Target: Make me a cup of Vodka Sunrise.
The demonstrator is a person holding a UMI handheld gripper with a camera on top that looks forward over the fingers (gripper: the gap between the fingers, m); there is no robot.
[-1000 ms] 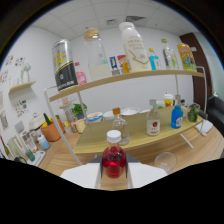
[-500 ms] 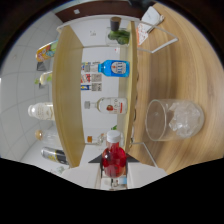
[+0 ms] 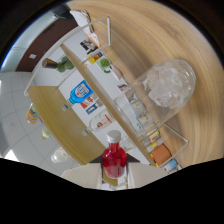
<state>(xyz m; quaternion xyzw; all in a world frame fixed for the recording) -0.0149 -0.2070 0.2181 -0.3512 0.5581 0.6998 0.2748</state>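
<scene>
- One small bottle [image 3: 114, 159] of red liquid with a white cap sits between the two pale fingers of the tongs [image 3: 114, 176], which are clamped on its lower body, one finger pressing at each side
- One clear glass [image 3: 165, 95] packed with ice lies well beyond the bottle's cap, its mouth full of pale ice chunks, seen against the light wooden bench [image 3: 170, 40]
- The whole view is rolled over hard, so the bench and the glass appear above and to one side of the bottle instead of beneath it
- One wooden shelf unit [image 3: 75, 107] with two visible boards runs slantwise past the bottle; several bottles stand on it, too many and too small to count surely
- Among them one blue-labelled bottle [image 3: 80, 92] and one dark green bottle [image 3: 57, 64] can be told apart
- One orange carton [image 3: 161, 154] shows near the end of the shelf, just beside the tongs
- White wall tiles [image 3: 25, 140] fill the far side
</scene>
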